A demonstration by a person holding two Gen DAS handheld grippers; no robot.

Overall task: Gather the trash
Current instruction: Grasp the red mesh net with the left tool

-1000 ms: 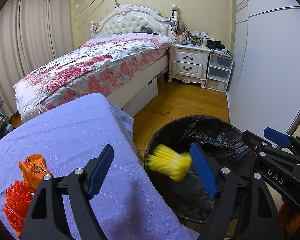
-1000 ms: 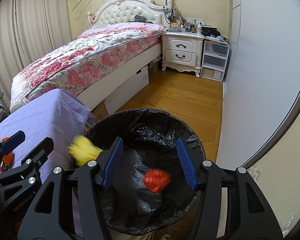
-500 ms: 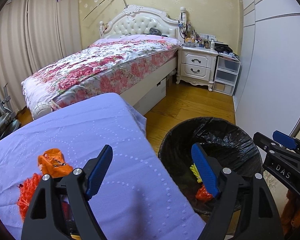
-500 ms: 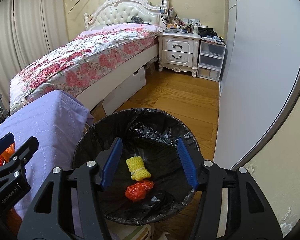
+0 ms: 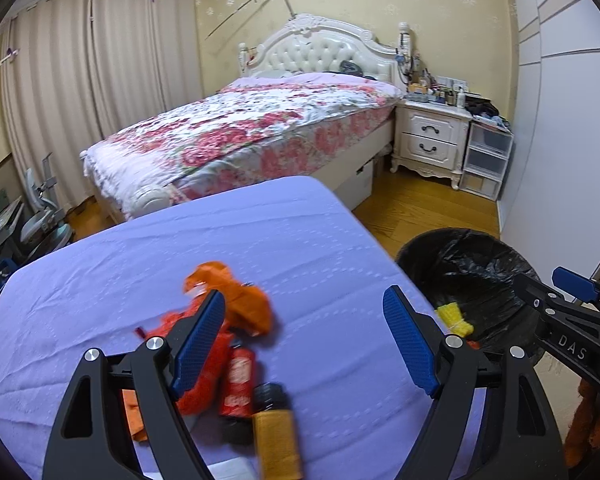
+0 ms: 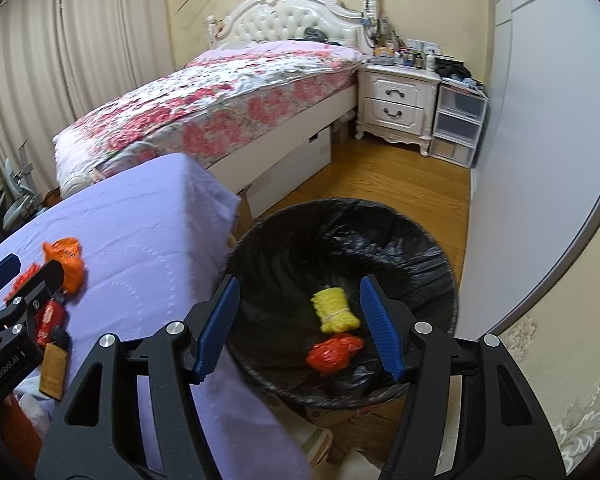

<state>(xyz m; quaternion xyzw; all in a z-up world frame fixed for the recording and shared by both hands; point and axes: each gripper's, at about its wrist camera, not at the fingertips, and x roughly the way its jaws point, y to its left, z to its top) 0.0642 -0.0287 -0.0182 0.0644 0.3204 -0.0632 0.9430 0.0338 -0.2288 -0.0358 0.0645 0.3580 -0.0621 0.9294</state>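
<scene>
Two pieces of trash are already lying in the bin, and more is waiting on the table. Starting at the left, a small heap is sitting on the purple tablecloth [image 5: 308, 240]: a red mesh bundle [image 5: 204, 372], an orange crumpled bag [image 5: 240, 300] resting against it, a red can [image 5: 239, 380] lying on its side just beside them, and a dark-capped amber bottle [image 5: 276, 436] lying nearest the camera. The left gripper [image 5: 304, 344] is hovering over this heap with its jaws standing wide apart and nothing between the pads; its left finger is overlapping the mesh bundle in view, though whether it is touching cannot be told.

Moving right, the black-lined trash bin [image 6: 440, 264] is standing on the wooden floor just beside the table's edge. Inside it, a yellow mesh bundle [image 6: 334, 310] and a red crumpled bag [image 6: 334, 354] are lying close together on the liner. The right gripper [image 6: 300, 328] is hanging above the bin's mouth, its jaws opening and holding nothing.

Judging by this, a drop-off is finishing and the next pickup is beginning. The next move is calling for the left gripper to settle lower around one item, probably the orange bag or the mesh bundle, and to close on it alone without dragging the can along.
</scene>
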